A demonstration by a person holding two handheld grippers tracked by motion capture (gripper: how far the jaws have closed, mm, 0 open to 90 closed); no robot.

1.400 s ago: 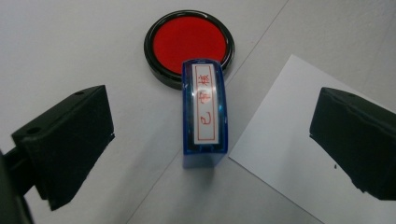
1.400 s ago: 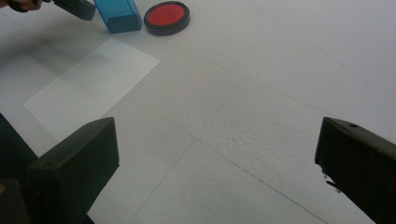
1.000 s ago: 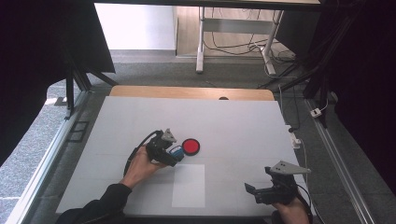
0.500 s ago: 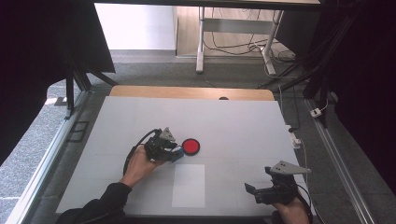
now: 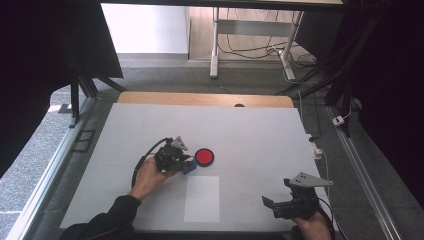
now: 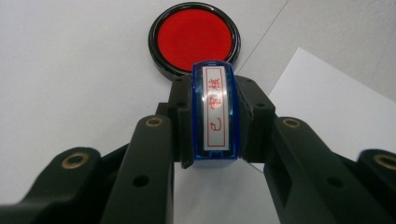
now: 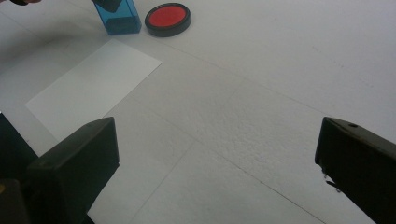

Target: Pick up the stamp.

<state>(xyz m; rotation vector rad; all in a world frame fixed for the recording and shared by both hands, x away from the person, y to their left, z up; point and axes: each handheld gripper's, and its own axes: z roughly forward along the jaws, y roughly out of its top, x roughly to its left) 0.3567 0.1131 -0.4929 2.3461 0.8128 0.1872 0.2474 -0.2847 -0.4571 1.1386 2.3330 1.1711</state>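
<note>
A blue stamp (image 6: 215, 112) with a white label and red characters stands upright on the table beside a round red ink pad (image 6: 194, 37). My left gripper (image 6: 215, 122) has just been closing and is now shut on the stamp, with its pads pressed on both of the stamp's sides. From above, the left gripper (image 5: 186, 164) holds the stamp (image 5: 189, 167) just left of the ink pad (image 5: 204, 157). My right gripper (image 5: 272, 205) stays near the table's front right; its jaws are open wide with nothing between them (image 7: 215, 158). It faces the stamp (image 7: 122, 18) and the ink pad (image 7: 167, 18).
A white sheet of paper (image 5: 201, 198) lies flat just in front of the stamp, between my two hands. The table (image 5: 260, 130) has a white cover and a wooden strip along its far edge. Dark curtains and cables surround it.
The left gripper's jaws have closed onto the blue stamp. Both hands have stayed where they were, and the ink pad and the paper have not moved.
</note>
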